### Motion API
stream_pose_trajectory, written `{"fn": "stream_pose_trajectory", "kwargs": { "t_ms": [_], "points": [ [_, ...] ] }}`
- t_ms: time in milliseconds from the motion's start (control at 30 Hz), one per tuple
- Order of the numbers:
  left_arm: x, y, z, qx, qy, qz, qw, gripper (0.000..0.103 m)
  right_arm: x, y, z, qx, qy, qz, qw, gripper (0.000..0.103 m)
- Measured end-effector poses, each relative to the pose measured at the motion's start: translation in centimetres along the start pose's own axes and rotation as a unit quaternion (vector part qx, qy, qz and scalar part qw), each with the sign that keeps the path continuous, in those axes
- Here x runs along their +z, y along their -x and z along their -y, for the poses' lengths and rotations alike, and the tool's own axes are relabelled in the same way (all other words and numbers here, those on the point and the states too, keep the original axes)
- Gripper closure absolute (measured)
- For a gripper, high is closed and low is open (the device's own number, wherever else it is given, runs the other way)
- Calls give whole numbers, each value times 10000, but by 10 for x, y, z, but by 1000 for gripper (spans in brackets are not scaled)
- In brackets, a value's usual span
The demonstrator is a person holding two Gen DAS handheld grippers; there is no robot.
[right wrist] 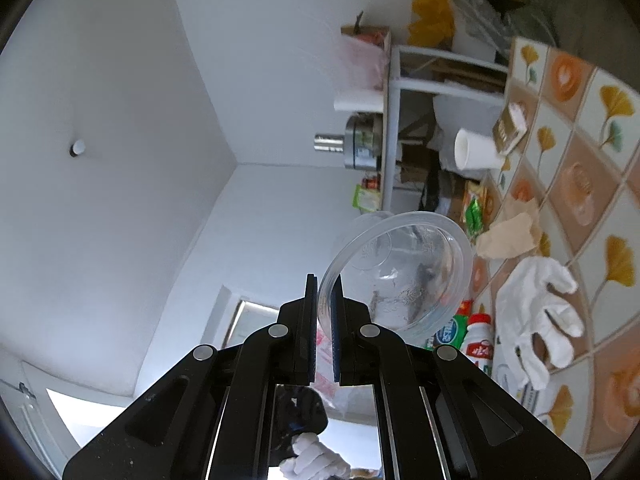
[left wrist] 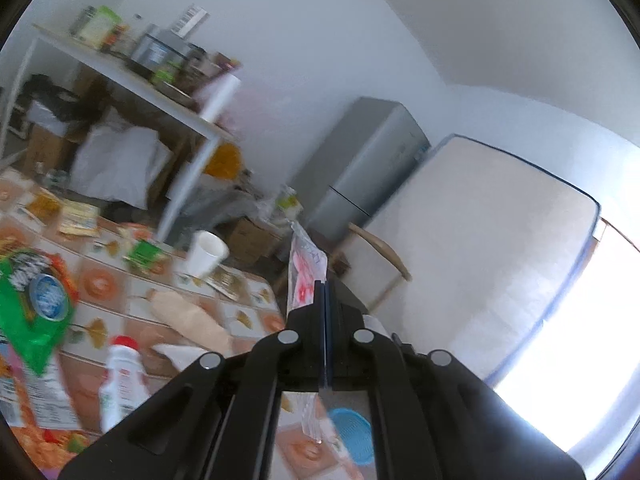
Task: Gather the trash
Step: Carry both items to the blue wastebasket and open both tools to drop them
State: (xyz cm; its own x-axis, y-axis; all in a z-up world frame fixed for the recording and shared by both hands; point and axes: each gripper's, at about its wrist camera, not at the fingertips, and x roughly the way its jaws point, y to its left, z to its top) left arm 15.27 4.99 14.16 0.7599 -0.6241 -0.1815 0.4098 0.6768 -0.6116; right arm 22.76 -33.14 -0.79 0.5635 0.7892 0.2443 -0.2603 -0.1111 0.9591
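Note:
My left gripper (left wrist: pixel 323 286) is shut on a clear plastic wrapper with pink print (left wrist: pixel 306 270) and holds it up beyond the table's edge. My right gripper (right wrist: pixel 325 284) is shut on the rim of a clear plastic bowl (right wrist: pixel 400 272), held in the air beside the table. On the patterned tablecloth (left wrist: pixel 100 284) lie a white paper cup (left wrist: pixel 206 254), a brown paper bag (left wrist: pixel 192 320), a white bottle with a red cap (left wrist: pixel 122 380), a green snack bag (left wrist: pixel 32 308) and small packets (left wrist: pixel 78 218).
A blue basket (left wrist: pixel 352 432) shows under my left gripper. A white glove (right wrist: pixel 536 316) lies on the tablecloth in the right wrist view. A cluttered white shelf (left wrist: pixel 132 80), a grey fridge (left wrist: pixel 360 164) and an upright mattress (left wrist: pixel 480 248) stand behind the table.

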Motion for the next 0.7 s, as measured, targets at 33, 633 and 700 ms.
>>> {"fn": "stream_pose_trajectory", "kwargs": {
  "t_ms": [33, 633, 700],
  "points": [
    [-2, -7, 8, -102, -15, -107, 9999, 103, 0, 9, -3, -7, 32, 64, 10000, 98],
    [-116, -244, 154, -1296, -406, -3083, 9415, 103, 2, 278, -13, -1323, 329, 2341, 9626, 98],
    [-143, -282, 167, -1249, -456, -3524, 9264, 103, 1, 298, -7, -1626, 288, 2538, 9531, 98]
  ]
}}
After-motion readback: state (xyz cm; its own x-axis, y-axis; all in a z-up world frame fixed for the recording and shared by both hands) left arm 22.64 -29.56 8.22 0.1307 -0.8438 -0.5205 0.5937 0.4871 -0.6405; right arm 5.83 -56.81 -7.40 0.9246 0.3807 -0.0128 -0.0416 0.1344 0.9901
